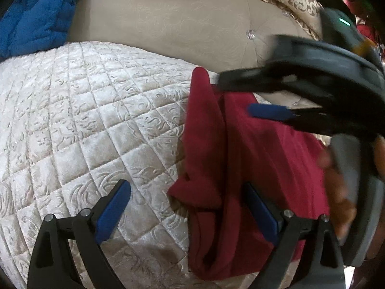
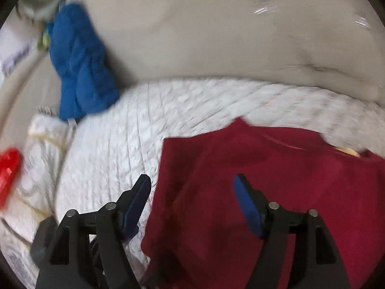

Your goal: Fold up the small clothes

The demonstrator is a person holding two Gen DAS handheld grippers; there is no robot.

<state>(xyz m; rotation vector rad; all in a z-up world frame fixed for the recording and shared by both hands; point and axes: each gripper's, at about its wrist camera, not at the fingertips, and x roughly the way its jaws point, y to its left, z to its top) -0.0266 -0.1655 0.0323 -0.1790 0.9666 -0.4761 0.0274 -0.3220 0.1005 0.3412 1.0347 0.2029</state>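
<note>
A quilted cream cover [image 1: 84,120] is spread over the seat as the folding surface, and on its right part the red garment [image 1: 240,163] is laid, partly doubled with a raised crease, presumably mid-fold. Both the left gripper [image 1: 187,207] and the right gripper [image 2: 192,200] are held over its left edge with jaws wide apart and nothing clamped. Farther back, a blue cloth [image 2: 79,65] is seen against the beige backrest [image 1: 168,16].
</note>
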